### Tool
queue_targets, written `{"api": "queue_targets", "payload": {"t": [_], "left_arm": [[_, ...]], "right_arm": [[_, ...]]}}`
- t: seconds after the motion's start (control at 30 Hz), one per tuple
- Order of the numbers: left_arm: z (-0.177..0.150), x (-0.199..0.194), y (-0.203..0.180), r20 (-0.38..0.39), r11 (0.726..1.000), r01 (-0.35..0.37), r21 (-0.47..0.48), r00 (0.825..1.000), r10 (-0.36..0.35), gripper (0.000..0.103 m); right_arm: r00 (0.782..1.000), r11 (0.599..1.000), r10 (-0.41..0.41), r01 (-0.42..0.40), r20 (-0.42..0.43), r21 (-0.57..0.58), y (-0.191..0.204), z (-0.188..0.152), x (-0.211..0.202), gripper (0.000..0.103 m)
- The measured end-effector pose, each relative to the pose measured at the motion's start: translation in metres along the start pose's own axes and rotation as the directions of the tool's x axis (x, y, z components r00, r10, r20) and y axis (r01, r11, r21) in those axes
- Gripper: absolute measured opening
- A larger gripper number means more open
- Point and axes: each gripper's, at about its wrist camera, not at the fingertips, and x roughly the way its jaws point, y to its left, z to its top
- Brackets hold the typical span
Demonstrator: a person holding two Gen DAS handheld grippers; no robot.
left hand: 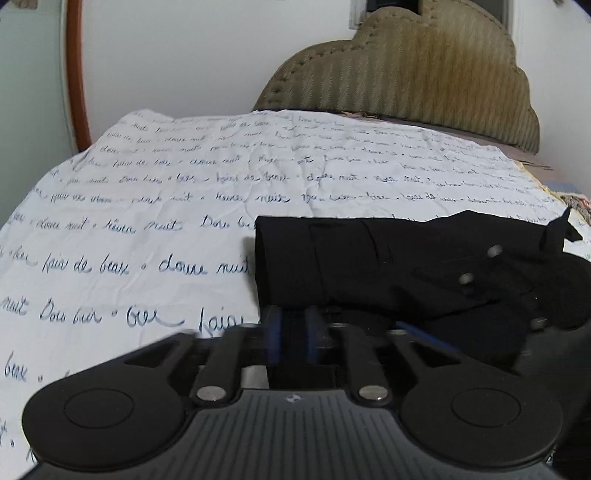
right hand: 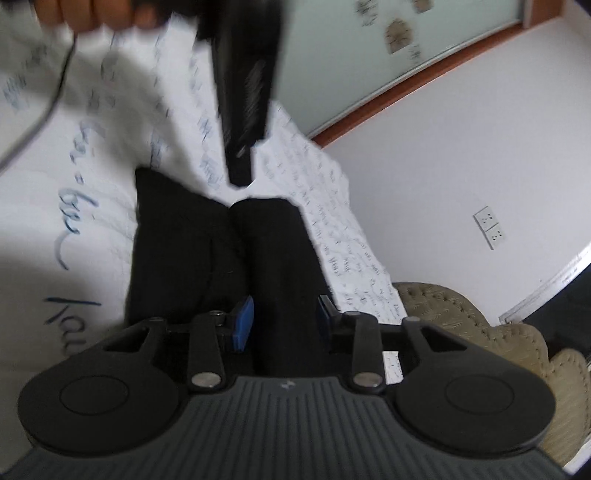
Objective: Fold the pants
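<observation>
Black pants [left hand: 388, 266] lie folded on a white sheet with blue handwriting print [left hand: 147, 206]. My left gripper [left hand: 293, 328] sits at the near edge of the pants, its blue pads close together on a black fold. In the right wrist view, the pants [right hand: 207, 251] lie ahead and a fold runs between my right gripper's [right hand: 284, 317] blue pads, which stand apart on either side of it. The left gripper's body [right hand: 243, 92] shows blurred above, held by a hand [right hand: 96, 14].
A padded olive headboard [left hand: 424, 74] stands behind the bed, also in the right wrist view [right hand: 461, 317]. A white wall with a socket [right hand: 489, 227] and an orange-framed glass panel [right hand: 388, 48] lie beyond. A cable [right hand: 51, 99] hangs over the sheet.
</observation>
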Motion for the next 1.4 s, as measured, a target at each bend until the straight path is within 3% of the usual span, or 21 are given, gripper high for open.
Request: {"api": "queue_targets", "payload": {"t": [0.03, 0.07, 0.13, 0.2, 0.43, 0.5, 0.6, 0.63, 0.7, 0.77, 0.8, 0.87, 0.97, 1.17, 1.4], "left_arm": [[-0.001, -0.001, 0.002, -0.001, 1.000, -0.001, -0.024, 1.000, 0.001, 0.068], [-0.002, -0.003, 0.004, 0.008, 0.998, -0.006, -0.056, 1.000, 0.006, 0.094], [-0.002, -0.007, 0.005, 0.050, 0.994, 0.003, -0.113, 0.999, 0.003, 0.097], [0.003, -0.008, 0.002, 0.055, 0.991, 0.033, -0.132, 0.998, -0.026, 0.097], [0.014, 0.013, -0.023, 0.003, 0.971, 0.117, -0.209, 0.993, -0.119, 0.097], [0.014, 0.022, -0.022, -0.014, 0.947, 0.138, -0.292, 0.989, -0.149, 0.096], [0.013, 0.036, -0.014, -0.026, 0.879, 0.172, -0.446, 0.978, -0.205, 0.096], [0.013, 0.040, -0.010, -0.027, 0.852, 0.175, -0.492, 0.976, -0.217, 0.091], [0.011, 0.048, -0.005, -0.035, 0.803, 0.173, -0.570, 0.971, -0.235, 0.070], [0.009, 0.055, 0.001, -0.032, 0.753, 0.182, -0.632, 0.965, -0.260, 0.043], [0.008, 0.058, 0.003, -0.029, 0.728, 0.186, -0.660, 0.962, -0.272, 0.036], [0.008, 0.060, 0.005, -0.022, 0.709, 0.189, -0.679, 0.961, -0.277, 0.018], [0.009, 0.051, 0.000, 0.008, 0.722, 0.184, -0.667, 0.971, -0.241, 0.010], [0.009, 0.025, -0.010, 0.030, 0.813, 0.168, -0.558, 0.983, -0.183, 0.008], [-0.019, 0.014, -0.013, -0.023, 0.852, 0.133, -0.506, 0.986, -0.167, 0.007]], "right_arm": [[1.000, 1.000, 0.004, -0.004, -0.019, -0.008, 0.005, -0.001, 0.006, 0.030], [1.000, 1.000, 0.012, -0.012, -0.027, -0.007, 0.006, -0.001, 0.011, 0.028], [0.999, 1.000, -0.002, 0.003, -0.033, 0.015, 0.005, 0.000, 0.019, 0.024], [0.999, 0.999, 0.002, 0.000, -0.043, 0.049, 0.001, -0.002, 0.024, 0.003], [1.000, 0.978, -0.014, 0.013, 0.000, 0.208, -0.013, -0.005, 0.003, 0.003], [1.000, 0.962, -0.012, 0.007, 0.017, 0.274, -0.025, -0.007, -0.007, 0.003], [0.999, 0.942, -0.007, -0.005, 0.033, 0.337, -0.037, -0.010, -0.017, 0.003], [0.999, 0.935, -0.002, -0.012, 0.037, 0.355, -0.040, -0.011, -0.018, 0.003], [0.999, 0.929, 0.001, -0.015, 0.040, 0.370, -0.043, -0.013, -0.020, 0.003], [0.999, 0.929, -0.001, -0.012, 0.037, 0.370, -0.043, -0.013, -0.021, 0.003], [0.999, 0.929, 0.004, -0.018, 0.038, 0.369, -0.042, -0.014, -0.021, 0.003], [0.999, 0.930, 0.010, -0.023, 0.038, 0.367, -0.042, -0.014, -0.018, 0.003], [0.999, 0.932, 0.018, -0.030, 0.036, 0.362, -0.040, -0.016, -0.015, 0.003], [0.998, 0.941, 0.034, -0.051, 0.055, 0.335, -0.035, -0.012, -0.023, 0.002], [0.993, 0.951, 0.103, -0.116, 0.059, 0.288, -0.018, -0.007, -0.041, 0.003]]}}
